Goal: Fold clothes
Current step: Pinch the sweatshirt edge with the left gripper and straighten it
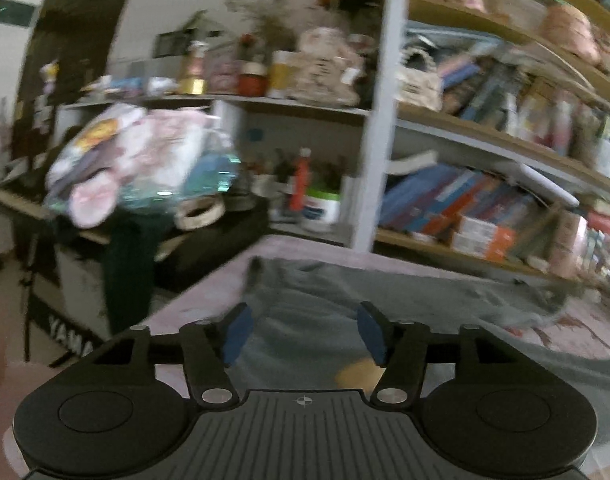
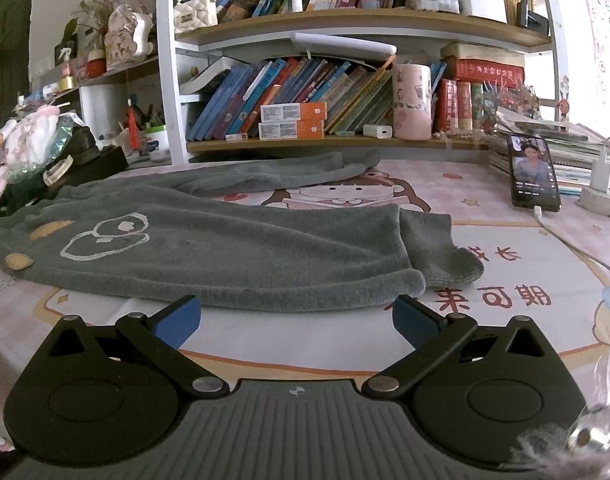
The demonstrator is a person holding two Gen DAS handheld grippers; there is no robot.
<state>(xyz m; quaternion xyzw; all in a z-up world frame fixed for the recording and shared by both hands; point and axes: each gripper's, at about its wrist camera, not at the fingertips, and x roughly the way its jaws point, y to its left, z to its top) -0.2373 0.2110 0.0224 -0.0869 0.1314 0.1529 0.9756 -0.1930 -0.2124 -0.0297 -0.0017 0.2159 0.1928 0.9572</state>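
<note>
Grey fleece garment (image 2: 233, 248) flat on bench (image 2: 505, 320), both tongs parted and empty.

One garment: soft, nappy knit, long tapered shape, white outline print and two yellow patches at its left end, ribbed cuff at right. It lies just ahead of the right tongs (image 2: 297, 316), not touching the blue pads. The left tongs (image 1: 303, 334) hover above the cloth, nothing between their pads. The bench cover is glossy pink with a cartoon print. One phone (image 2: 533, 174) leans at far right.

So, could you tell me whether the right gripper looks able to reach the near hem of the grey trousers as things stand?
Probably yes: the right gripper stands open just short of the grey trousers, with only bare pink table cover between its fingers and the hem.
</note>
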